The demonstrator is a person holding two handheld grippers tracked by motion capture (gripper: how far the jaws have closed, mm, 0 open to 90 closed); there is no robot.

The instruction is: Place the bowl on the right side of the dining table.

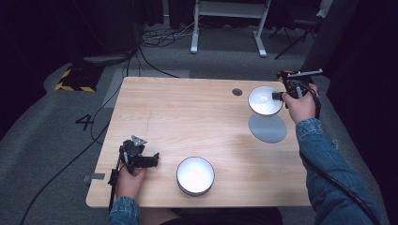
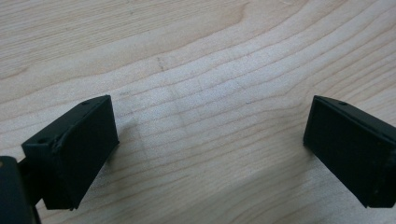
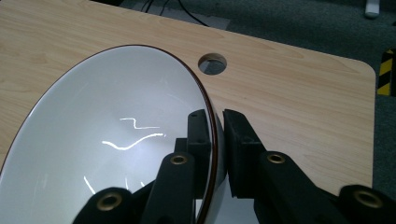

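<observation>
Bowl (image 3: 107,140) hanging above tabletop's (image 1: 187,117) far right, rim pinched by right gripper (image 3: 217,135); likely heading for stacked bowls (image 1: 195,176) near front. Left gripper (image 2: 210,149) idling, jaws spread.

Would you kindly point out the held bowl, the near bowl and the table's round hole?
Held bowl (image 3: 116,140): right gripper view, white inside.
Near bowl (image 1: 195,174): high view, middle of its inside.
Hole (image 1: 237,92): high view, its centre.
</observation>
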